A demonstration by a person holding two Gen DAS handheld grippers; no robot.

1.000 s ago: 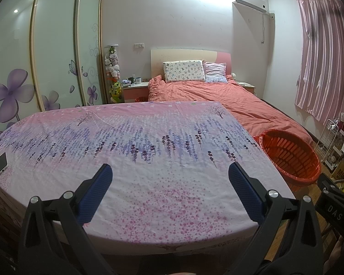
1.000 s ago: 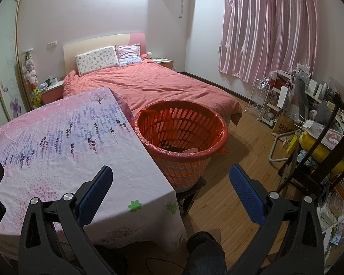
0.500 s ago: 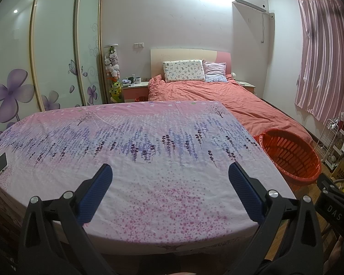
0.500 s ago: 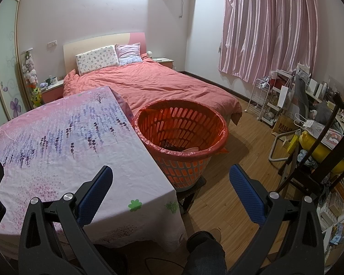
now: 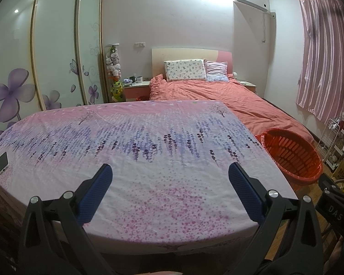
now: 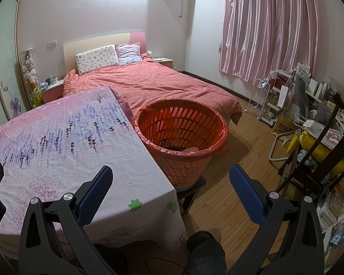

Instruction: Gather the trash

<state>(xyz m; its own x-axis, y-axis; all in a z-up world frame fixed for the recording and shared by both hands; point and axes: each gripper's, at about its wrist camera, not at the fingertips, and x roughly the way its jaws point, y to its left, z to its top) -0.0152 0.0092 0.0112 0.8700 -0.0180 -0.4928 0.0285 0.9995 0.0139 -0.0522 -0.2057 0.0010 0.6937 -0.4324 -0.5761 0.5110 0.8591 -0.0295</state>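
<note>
An orange slatted basket [image 6: 181, 135] lined with a red bag stands on a low stool at the table's right edge; it also shows in the left wrist view [image 5: 291, 155]. Some items lie at its bottom. My left gripper [image 5: 170, 178] is open and empty above the near part of the table with the pink and purple floral cloth [image 5: 137, 142]. My right gripper [image 6: 170, 178] is open and empty, held over the table's near right corner [image 6: 149, 197] and the wooden floor, in front of the basket. No trash shows on the cloth.
A phone [image 5: 2, 162] lies at the table's left edge. A bed with a salmon cover [image 6: 153, 84] stands behind the table. A cluttered desk, a chair [image 6: 321, 160] and a white rack [image 6: 261, 98] line the right side. A wardrobe [image 5: 45, 57] stands at the left.
</note>
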